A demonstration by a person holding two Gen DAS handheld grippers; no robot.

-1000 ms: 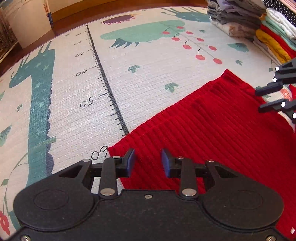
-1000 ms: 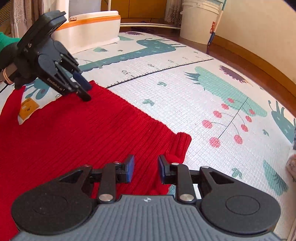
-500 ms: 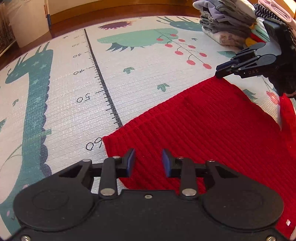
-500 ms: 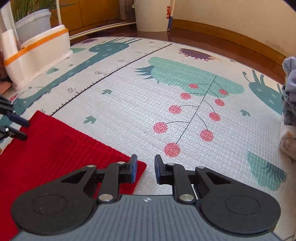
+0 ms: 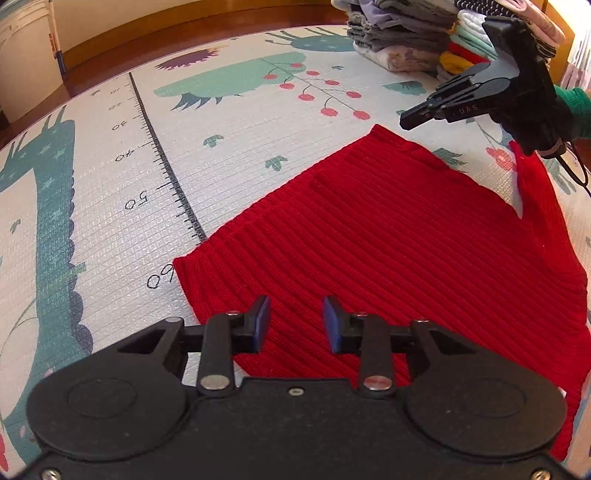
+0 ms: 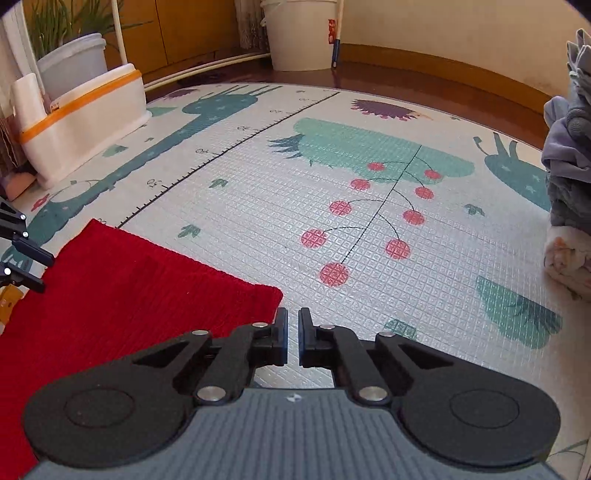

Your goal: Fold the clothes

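Observation:
A red ribbed knit garment lies spread flat on the play mat, and it also shows at the lower left of the right wrist view. My left gripper is open, low over the garment near its left corner, with nothing between its fingers. It appears again at the left edge of the right wrist view. My right gripper hovers just past the garment's far corner. Its fingers are drawn together to a thin slit and nothing is caught in them. From the left wrist view, the right gripper hangs above the mat beyond that corner.
Stacks of folded clothes stand on the mat's far right. A white bin with an orange band and a white bucket sit by the wooden floor. A green sleeve holds the right gripper. The printed mat stretches left.
The right gripper has swung from over the garment to its far corner, and its fingers have closed from a wide gap to a slit. The left gripper stayed open near the left corner.

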